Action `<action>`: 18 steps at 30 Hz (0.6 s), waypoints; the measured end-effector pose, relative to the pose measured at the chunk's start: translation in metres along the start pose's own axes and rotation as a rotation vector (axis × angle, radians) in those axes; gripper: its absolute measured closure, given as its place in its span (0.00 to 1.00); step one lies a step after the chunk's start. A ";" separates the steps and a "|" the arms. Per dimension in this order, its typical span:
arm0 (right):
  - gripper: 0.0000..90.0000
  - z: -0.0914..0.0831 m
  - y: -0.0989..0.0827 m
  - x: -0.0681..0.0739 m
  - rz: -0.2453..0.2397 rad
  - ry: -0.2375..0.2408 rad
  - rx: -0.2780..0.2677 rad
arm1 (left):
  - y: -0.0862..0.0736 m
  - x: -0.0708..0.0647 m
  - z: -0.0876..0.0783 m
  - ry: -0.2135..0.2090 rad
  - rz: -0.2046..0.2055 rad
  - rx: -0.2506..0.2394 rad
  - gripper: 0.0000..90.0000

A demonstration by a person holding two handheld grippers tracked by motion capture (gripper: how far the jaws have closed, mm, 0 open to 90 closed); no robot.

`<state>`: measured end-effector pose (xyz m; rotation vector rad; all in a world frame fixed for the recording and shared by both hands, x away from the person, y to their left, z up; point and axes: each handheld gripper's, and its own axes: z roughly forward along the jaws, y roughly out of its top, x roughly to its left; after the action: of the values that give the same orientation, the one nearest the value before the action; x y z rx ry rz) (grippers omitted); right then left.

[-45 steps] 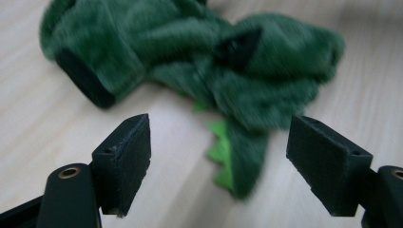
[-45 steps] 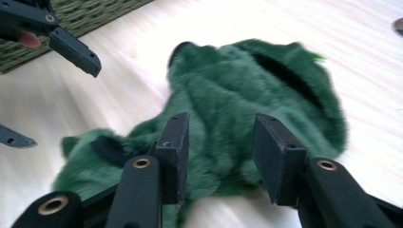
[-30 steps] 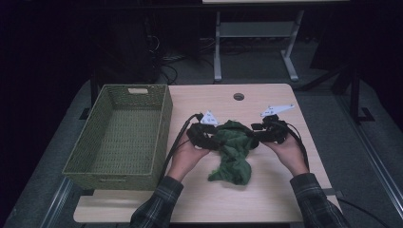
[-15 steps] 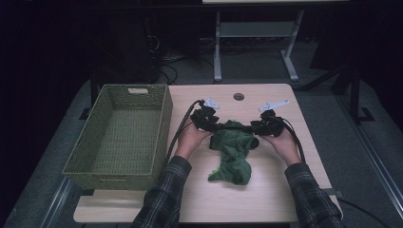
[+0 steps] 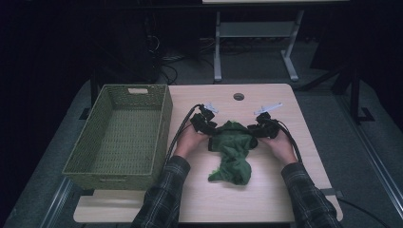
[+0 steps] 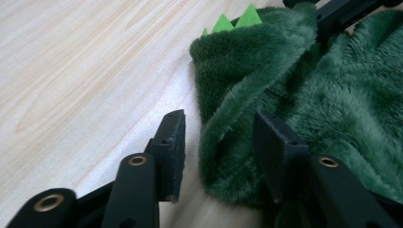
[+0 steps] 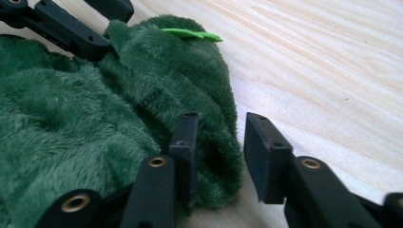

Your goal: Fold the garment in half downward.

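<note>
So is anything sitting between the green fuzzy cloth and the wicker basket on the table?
Nothing visible lies on the bare table between the green cloth and the basket, apart from the left tongs, the hand holding them and their cable.

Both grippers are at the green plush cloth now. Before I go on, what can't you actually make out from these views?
- Whether each jaw pair has closed on the green plush cloth: left gripper and right gripper views show open gaps with a fold between.
- The cloth's whole shape: bunched in the high view, cropped in both gripper views.
- The basket near inner wall: hidden by its rim, high view.
</note>
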<state>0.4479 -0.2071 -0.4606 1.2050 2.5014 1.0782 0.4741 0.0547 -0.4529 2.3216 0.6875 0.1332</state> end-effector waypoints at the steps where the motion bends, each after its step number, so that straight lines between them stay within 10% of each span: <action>1: 0.78 0.001 0.000 0.000 0.001 0.000 0.002 | 0.000 0.000 0.001 0.001 0.007 0.009 0.65; 8: 0.97 0.003 -0.001 0.000 0.021 -0.004 0.026 | -0.001 -0.001 0.005 -0.002 -0.016 0.034 0.95; 18: 0.97 -0.013 0.006 0.000 0.053 -0.007 -0.040 | 0.016 -0.004 -0.023 0.006 -0.017 -0.083 0.98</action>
<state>0.4462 -0.2120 -0.4470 1.2680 2.4439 1.1288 0.4712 0.0560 -0.4249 2.2360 0.6915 0.1580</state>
